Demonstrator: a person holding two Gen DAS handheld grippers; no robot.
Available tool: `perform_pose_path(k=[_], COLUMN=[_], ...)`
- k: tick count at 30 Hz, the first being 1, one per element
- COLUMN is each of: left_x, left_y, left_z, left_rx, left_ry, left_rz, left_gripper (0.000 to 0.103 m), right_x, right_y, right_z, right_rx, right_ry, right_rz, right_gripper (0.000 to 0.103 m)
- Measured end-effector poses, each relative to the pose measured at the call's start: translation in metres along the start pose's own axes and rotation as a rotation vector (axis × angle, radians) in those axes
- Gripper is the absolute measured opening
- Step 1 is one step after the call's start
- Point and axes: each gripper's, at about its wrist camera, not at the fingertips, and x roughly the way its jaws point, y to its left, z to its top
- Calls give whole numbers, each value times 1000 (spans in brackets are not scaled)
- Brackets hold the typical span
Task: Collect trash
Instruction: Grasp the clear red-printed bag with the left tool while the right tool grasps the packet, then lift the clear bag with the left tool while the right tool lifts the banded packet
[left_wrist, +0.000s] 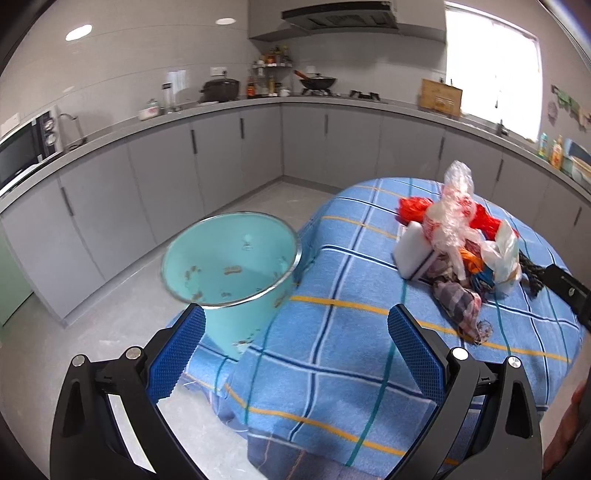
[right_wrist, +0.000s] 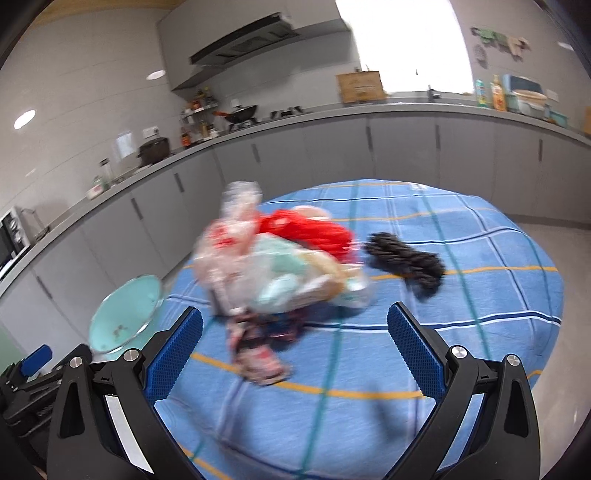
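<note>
A pile of trash (left_wrist: 458, 240) lies on a table under a blue checked cloth (left_wrist: 332, 325): crumpled clear plastic, red plastic, a white sponge block (left_wrist: 412, 254), a chequered rag (left_wrist: 458, 302) and a black braided piece (right_wrist: 406, 258). A teal bucket (left_wrist: 232, 266) stands on the floor beside the table's left edge, empty with brown specks inside. My left gripper (left_wrist: 295, 332) is open, its left finger in front of the bucket's rim. My right gripper (right_wrist: 295, 332) hangs open over the cloth, just short of the blurred pile (right_wrist: 273, 269). Neither holds anything.
Grey kitchen cabinets (left_wrist: 221, 155) and a worktop run around the room, with a microwave (left_wrist: 22, 151), pots and a wok on it. Grey floor (left_wrist: 92, 332) lies left of the table. The other gripper's black body (left_wrist: 569, 291) enters at the right edge.
</note>
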Motion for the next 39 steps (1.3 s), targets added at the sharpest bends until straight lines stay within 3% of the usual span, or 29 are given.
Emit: perform_pose_path(k=[4,6,11,21,23,24,26,28,34,35,37,39], left_x=[19,27,36,72,81,87,95,103,116,117,114,109], left_y=[-15,-25,-55,-99,-106,-110,-115,-121,-130,-129,-128,-125], left_z=[13,25,52,88,90,90,90,92,92,92,92,92], left_rx=[16,24,82,157,167,175,183,192,199,195,187,177], left_ry=[12,20,-18,-24,2,19,36,44,84,87,83,72], left_rz=[-49,-99,-183,-298,-312,-319,-326,-318,-356,-363,-374,-384], left_gripper=[95,90,89,92,92,92,91,90,51,47,41,39], right_x=[13,21,49,101,102,103,101,99,84,84,77,74], right_y=[-23,-26,-25,-43,-45,-46,-48,-44,-40,-39,-36,-32], right_z=[9,15,31,32,32,32,31,30,32,34,38,43], right_rx=[48,61,58,198,202,207,208,190,168,164,145,122], right_ry=[18,26,57,219,225,235,243,260,235,226,207,194], right_rz=[-22,-3,43,161,170,190,226,240,252,257,269,261], right_gripper=[98,98,98,96,76,73,57,51,35,23,2,2])
